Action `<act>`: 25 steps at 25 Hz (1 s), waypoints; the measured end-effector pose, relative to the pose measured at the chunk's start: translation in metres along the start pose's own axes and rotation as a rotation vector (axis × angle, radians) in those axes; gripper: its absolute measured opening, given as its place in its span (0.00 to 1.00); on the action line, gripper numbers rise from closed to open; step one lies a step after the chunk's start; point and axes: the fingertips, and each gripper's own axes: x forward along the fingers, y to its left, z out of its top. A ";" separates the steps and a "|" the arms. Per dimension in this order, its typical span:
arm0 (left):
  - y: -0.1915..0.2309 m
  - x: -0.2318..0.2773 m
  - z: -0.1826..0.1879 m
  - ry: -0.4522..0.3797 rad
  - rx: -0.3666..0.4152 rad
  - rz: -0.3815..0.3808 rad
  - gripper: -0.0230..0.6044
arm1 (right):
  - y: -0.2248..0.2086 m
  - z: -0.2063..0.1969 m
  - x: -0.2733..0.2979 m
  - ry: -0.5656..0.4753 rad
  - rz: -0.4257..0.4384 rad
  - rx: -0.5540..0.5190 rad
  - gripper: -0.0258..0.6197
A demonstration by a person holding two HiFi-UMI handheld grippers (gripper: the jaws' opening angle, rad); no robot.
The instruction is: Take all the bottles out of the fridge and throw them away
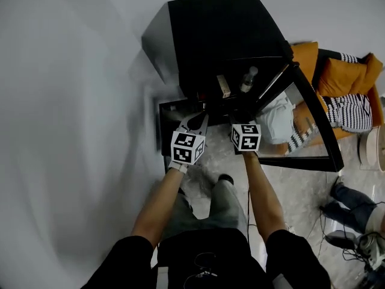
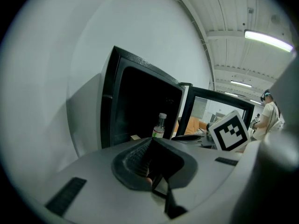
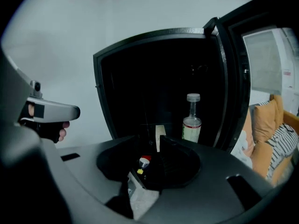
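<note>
Head view: the one bottle point(image 1: 249, 79) I can see stands upright inside the open fridge point(image 1: 180, 35). It lies at about twelve o'clock from my right claw point(image 1: 239, 120) and nearer two o'clock from my left claw point(image 1: 194, 124), so I judge the right one closer.

Left gripper view: my left claw is pressed together and empty, with the bottle beyond its tips at one o'clock.

Right gripper view: my right claw stands partly apart with nothing between. The bottle is ahead at two o'clock, neck up.

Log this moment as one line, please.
fridge: door open | bottle: upright inside, untouched | left gripper: shut, empty | right gripper: open, empty
</note>
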 end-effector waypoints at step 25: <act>0.086 0.053 -0.075 -0.107 0.014 0.026 0.04 | -0.036 -0.043 0.147 -0.069 -0.125 -0.047 0.32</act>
